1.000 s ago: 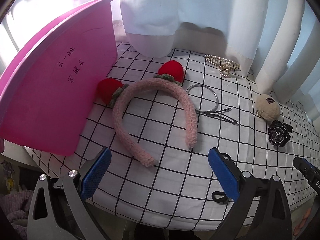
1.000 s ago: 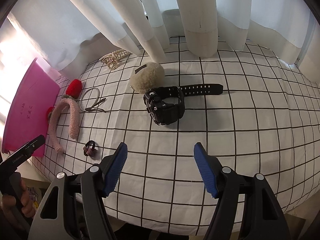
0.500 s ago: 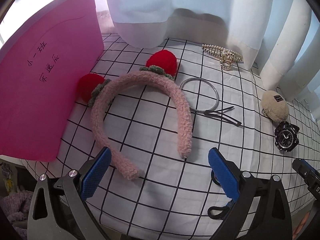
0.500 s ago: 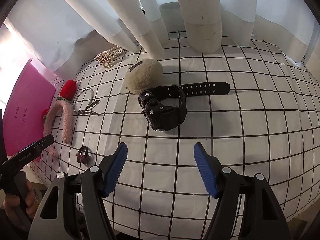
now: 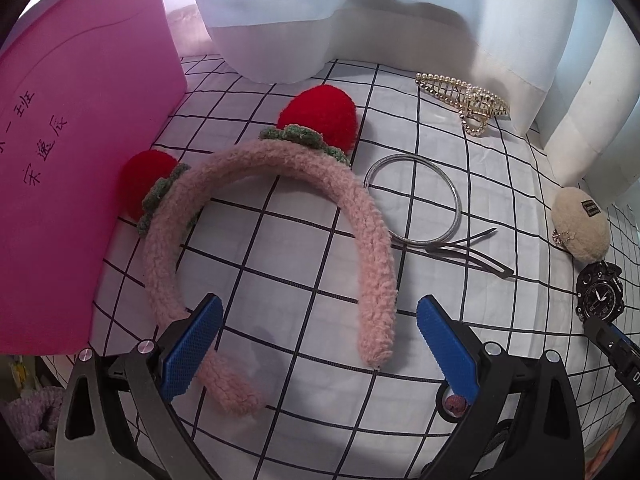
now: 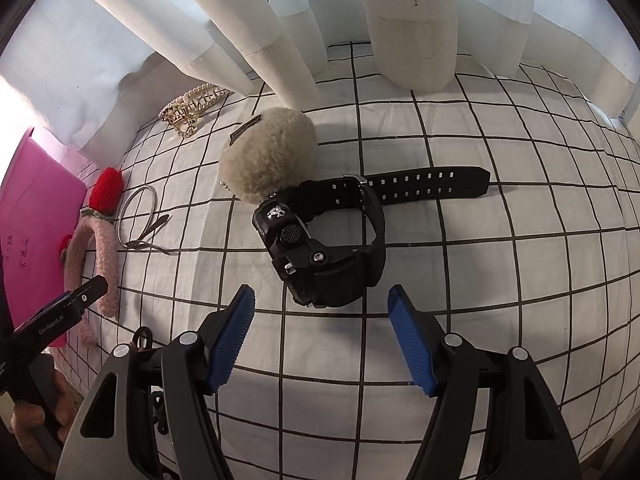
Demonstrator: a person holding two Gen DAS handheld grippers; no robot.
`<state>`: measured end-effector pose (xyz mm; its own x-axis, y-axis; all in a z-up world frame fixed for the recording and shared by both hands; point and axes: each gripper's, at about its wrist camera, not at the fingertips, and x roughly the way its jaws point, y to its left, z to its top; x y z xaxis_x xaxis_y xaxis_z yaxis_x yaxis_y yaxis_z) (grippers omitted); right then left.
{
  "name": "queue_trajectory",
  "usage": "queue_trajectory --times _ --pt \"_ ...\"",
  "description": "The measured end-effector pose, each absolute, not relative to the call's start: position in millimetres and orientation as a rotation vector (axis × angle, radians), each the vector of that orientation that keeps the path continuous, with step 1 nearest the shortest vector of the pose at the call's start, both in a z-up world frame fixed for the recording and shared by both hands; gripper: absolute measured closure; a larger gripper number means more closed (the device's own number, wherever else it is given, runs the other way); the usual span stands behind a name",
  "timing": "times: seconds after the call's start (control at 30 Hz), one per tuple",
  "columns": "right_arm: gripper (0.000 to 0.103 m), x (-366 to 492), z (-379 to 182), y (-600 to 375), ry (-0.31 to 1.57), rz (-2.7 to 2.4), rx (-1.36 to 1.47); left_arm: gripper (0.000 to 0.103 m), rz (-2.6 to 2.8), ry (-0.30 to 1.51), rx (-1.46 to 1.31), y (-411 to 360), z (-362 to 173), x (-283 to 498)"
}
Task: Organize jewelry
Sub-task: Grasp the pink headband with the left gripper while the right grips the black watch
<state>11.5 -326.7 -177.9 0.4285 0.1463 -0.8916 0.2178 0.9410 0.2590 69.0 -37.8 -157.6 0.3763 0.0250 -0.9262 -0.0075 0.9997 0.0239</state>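
At the bottom of the left wrist view the left gripper (image 5: 316,344) hangs with its blue fingers (image 5: 192,350) spread wide and nothing between them, one end of the pink headband (image 5: 360,220) lying right in the gap, the other end tucked under the left-hand finger. The band arches up through the middle of the frame on the checked tabletop (image 5: 280,288), its red pom-poms (image 5: 320,114) toward the pink box (image 5: 60,160) filling the left side. To close well, the fingers want to straddle just one leg of the band and come low, since the fuzzy cover looks soft and liable to squash or slip. Over in the right wrist view, the right gripper (image 6: 320,336) is likewise released and empty at the bottom, the black watch (image 6: 324,256) just beyond its tips at frame centre, standing on its side. Further up, the beige puff (image 6: 268,152) touches the watch, and the pearl hair claw (image 6: 192,108) sits upper left by the curtain (image 6: 412,20).
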Motion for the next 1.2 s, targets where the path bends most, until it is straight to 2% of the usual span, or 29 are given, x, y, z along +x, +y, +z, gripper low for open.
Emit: queue_trajectory --times 1.2 --pt "0.034 35.7 -188.7 -319.2 1.068 -0.108 0.180 0.006 0.042 1.167 -0.020 -46.4 -184.5 119.0"
